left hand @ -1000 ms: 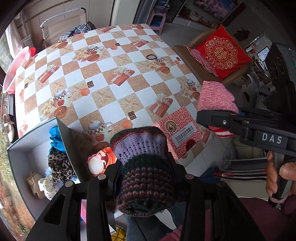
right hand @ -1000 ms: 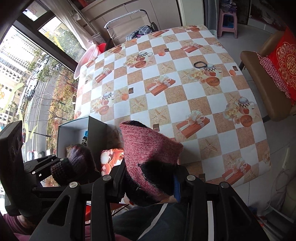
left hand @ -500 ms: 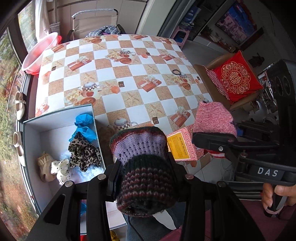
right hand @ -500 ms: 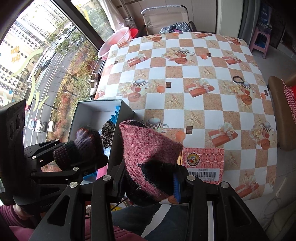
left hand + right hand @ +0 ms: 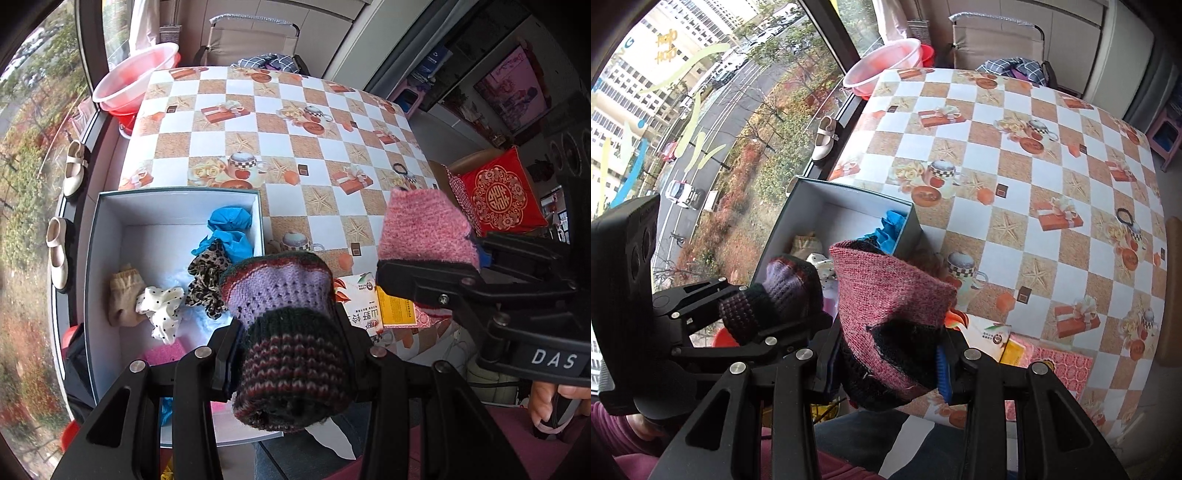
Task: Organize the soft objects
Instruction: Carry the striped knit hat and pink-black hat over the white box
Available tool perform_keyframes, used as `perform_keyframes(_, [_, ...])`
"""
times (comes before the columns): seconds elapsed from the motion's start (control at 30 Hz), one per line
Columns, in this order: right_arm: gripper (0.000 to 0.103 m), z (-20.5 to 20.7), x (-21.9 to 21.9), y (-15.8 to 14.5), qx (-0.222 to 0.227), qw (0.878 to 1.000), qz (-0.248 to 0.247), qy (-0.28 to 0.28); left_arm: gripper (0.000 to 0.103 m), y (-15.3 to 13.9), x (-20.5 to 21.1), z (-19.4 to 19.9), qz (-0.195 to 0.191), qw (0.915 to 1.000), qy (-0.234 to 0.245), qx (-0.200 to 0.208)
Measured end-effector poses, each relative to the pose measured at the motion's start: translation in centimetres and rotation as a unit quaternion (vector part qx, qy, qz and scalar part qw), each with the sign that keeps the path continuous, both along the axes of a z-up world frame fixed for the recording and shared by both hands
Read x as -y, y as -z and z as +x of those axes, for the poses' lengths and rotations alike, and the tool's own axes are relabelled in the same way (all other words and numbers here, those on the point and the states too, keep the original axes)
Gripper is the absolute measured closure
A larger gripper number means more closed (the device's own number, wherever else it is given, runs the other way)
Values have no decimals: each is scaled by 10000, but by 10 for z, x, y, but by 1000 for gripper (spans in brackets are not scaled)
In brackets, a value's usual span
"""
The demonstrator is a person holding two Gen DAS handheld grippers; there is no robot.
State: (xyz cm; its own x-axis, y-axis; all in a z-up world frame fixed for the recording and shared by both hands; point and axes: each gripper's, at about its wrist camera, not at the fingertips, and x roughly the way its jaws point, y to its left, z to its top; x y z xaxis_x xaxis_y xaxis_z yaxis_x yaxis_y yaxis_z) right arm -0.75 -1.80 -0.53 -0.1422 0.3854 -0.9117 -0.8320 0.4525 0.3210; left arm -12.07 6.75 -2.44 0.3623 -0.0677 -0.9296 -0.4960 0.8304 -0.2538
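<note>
My left gripper (image 5: 290, 350) is shut on a purple and dark striped knit piece (image 5: 284, 325), held above the near right corner of the open grey box (image 5: 255, 229). In the right wrist view that same knit piece (image 5: 775, 295) hangs just left of my right gripper (image 5: 890, 354), which is shut on a pink knit piece (image 5: 890, 295) with a dark patch. The pink knit piece (image 5: 424, 229) also shows at the right of the left wrist view. Inside the box lie a blue cloth (image 5: 225, 232), a leopard scrunchie (image 5: 207, 273), a white dotted scrunchie (image 5: 159, 306) and a beige pouch (image 5: 123, 295).
The box sits at the near left corner of the checkered table (image 5: 288, 147). A red packet (image 5: 1052, 369) and a small carton (image 5: 360, 310) lie at the near edge. A black hair tie (image 5: 1124, 216) lies far right. A cushioned chair (image 5: 495, 192) stands to the right.
Both grippers have swung left with their knit pieces, from over the red packet toward the box, and both views have rolled. The box interior has come into fuller view.
</note>
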Motion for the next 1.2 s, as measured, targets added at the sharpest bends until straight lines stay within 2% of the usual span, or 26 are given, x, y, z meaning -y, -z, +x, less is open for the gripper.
perform_keyframes(0.27, [62,-31,-27,9,-57,9983,-58,-574,57,7,-10,-15,58,9996,-244,-155])
perform_keyframes(0.47, [62,-33,-31,19,-179,9978,-185,-619,57,15,-14,-24,47,9990,-365,-258])
perform_keyframes(0.6, [62,-35,-34,22,-183,9974,-240,-661,57,19,-15,-28,179,9985,-371,-364])
perform_keyframes(1.2, [62,-37,-39,37,-341,9956,-455,-745,57,32,-22,-39,55,9972,-522,-533])
